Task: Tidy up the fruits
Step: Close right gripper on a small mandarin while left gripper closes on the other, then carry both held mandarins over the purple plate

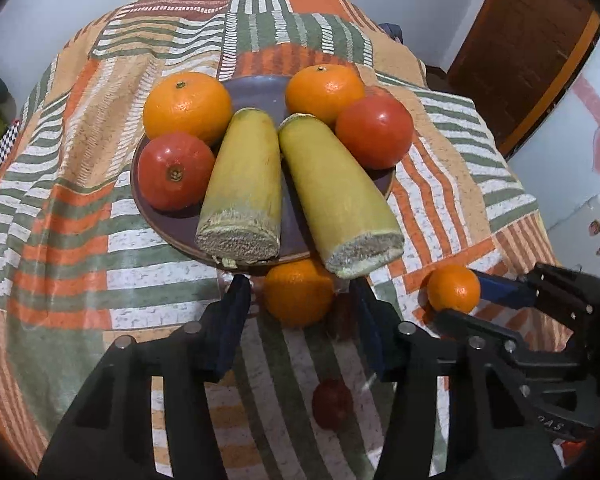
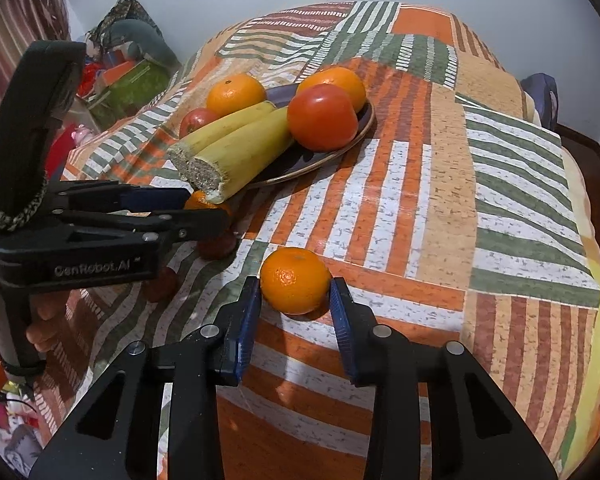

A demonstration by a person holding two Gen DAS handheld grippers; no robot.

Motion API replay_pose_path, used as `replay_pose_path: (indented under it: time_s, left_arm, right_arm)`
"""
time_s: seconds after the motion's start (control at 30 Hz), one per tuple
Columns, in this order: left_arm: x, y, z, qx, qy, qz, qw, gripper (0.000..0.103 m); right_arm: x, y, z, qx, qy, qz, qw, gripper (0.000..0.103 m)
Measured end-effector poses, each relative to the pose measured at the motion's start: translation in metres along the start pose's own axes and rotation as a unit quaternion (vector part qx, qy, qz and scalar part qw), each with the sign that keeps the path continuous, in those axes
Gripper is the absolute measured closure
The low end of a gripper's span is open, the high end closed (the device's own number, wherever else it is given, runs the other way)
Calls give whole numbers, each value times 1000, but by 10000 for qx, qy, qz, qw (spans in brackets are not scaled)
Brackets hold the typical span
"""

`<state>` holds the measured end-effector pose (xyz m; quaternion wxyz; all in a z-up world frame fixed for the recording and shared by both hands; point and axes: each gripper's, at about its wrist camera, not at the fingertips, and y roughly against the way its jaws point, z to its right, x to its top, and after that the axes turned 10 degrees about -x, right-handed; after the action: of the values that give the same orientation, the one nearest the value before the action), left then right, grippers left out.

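A dark purple plate holds two oranges, two tomatoes and two yellow-green cut squash pieces. In the left wrist view my left gripper is open around a loose orange on the cloth just in front of the plate. In the right wrist view my right gripper is open, its blue pads on either side of another loose orange, close to it or just touching. That orange also shows in the left wrist view. The plate shows in the right wrist view too.
A striped orange, green and white cloth covers the table. Two small dark red fruits show below the left gripper, seemingly under a glass top. A brown door stands far right. Clutter lies beyond the table's left edge.
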<state>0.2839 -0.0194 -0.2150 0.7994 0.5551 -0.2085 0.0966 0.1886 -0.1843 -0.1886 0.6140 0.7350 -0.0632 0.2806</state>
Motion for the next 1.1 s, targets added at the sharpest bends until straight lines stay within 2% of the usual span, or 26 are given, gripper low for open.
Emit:
replay_pose_path:
  time_s: [0.03, 0.2, 0.27, 0.67, 1.1]
  left_arm:
    - [0, -1, 0, -23, -3, 18, 10000, 58]
    - [-1, 0, 2, -18, -8, 77, 10000, 60]
    - [-2, 2, 1, -5, -19, 65, 10000, 67]
    - [-16, 36, -5, 58, -32, 252, 9997, 67]
    - [5, 92, 2, 210, -293, 1002, 9943, 67]
  right_arm:
    - [0, 0, 0, 0, -2, 1, 10000, 71]
    - [0, 1, 2, 9, -32, 22, 10000, 71]
    - [0, 1, 2, 18, -40, 37, 10000, 71]
    - [8, 14, -1, -11, 9, 246, 9997, 71]
    - [44, 29, -11, -93, 131, 718, 9973, 71]
